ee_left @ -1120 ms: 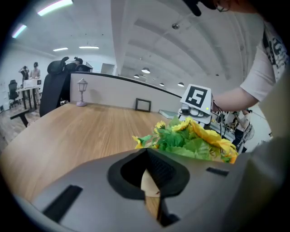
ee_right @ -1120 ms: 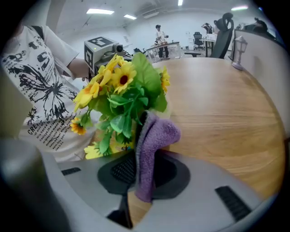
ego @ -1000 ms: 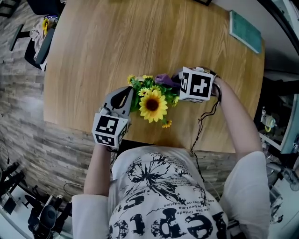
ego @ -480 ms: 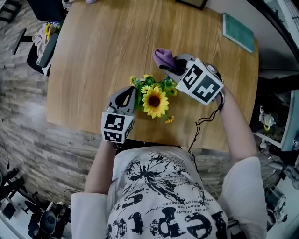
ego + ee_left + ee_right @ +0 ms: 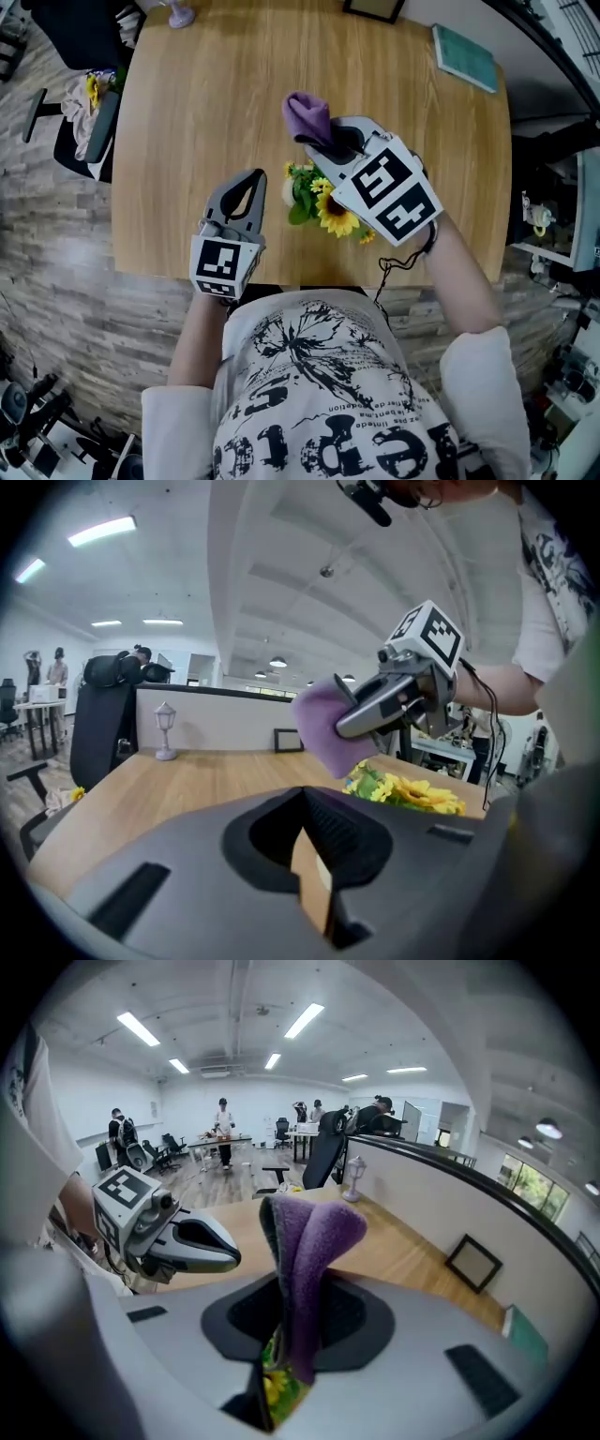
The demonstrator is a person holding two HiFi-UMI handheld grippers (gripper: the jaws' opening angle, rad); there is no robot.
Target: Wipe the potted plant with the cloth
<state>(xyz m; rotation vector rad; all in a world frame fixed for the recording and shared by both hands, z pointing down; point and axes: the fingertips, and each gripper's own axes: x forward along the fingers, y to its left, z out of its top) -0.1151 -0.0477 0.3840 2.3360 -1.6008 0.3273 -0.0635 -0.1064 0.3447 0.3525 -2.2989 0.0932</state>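
A small potted plant with a sunflower and yellow blooms stands on the wooden table, near its front edge. My right gripper hangs above the plant's far side, shut on a purple cloth that sticks up out of its jaws. In the right gripper view the cloth stands folded between the jaws of the right gripper, with the plant showing below. My left gripper is shut with nothing in it, just left of the plant and apart from it. The left gripper view shows the left gripper, the cloth and the plant.
A green book lies at the table's far right corner. A dark picture frame and a small lantern ornament stand along the far edge. A black chair is off the table's left side.
The right gripper has lifted the cloth up off the plant and turned. The left gripper has risen and drawn away from the leaves.
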